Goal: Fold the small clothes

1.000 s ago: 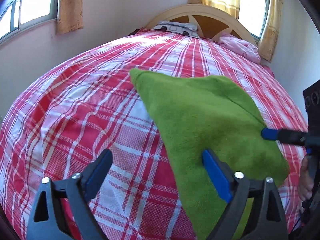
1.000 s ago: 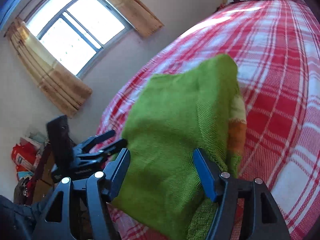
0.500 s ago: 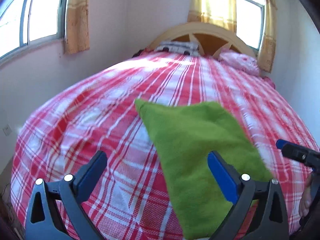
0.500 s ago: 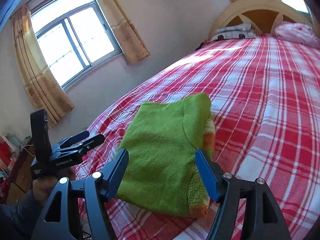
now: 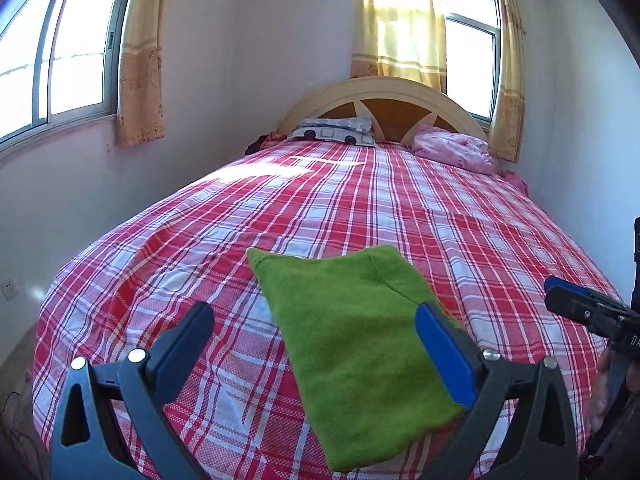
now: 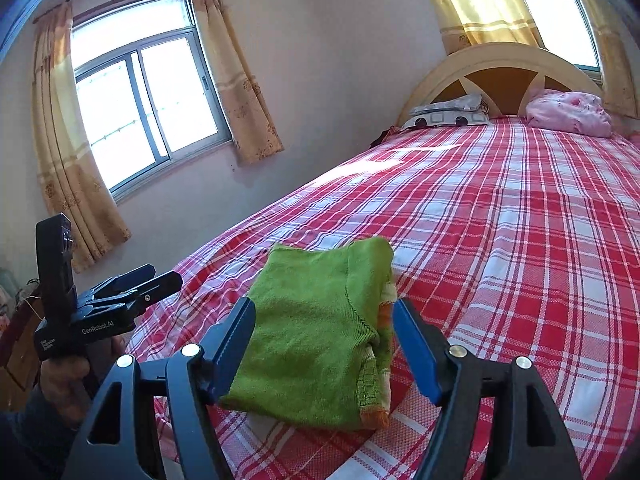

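Note:
A small green knitted garment [image 5: 352,344] lies folded flat on the red plaid bedspread [image 5: 440,216], close to the bed's near edge. The right wrist view shows orange and cream trim along the right edge of the garment [image 6: 316,336]. My left gripper [image 5: 312,316] hovers above and short of it, jaws wide open and holding nothing. My right gripper [image 6: 324,308] is also open and empty, held back from the cloth. Each gripper appears in the other's view: the right gripper [image 5: 580,308] at the right edge, and the left gripper [image 6: 136,284] in a hand at the left.
At the bed's far end are a curved headboard [image 5: 384,92], a grey patterned pillow [image 5: 332,130] and a pink bundle [image 5: 452,152]. A wall with a curtained window [image 6: 140,108] runs along the bed's left side. A wooden cabinet [image 6: 16,344] stands at the far left.
Both grippers have risen and drawn back from the green garment, which now lies free on the bed. The views have tilted up, showing more of the room.

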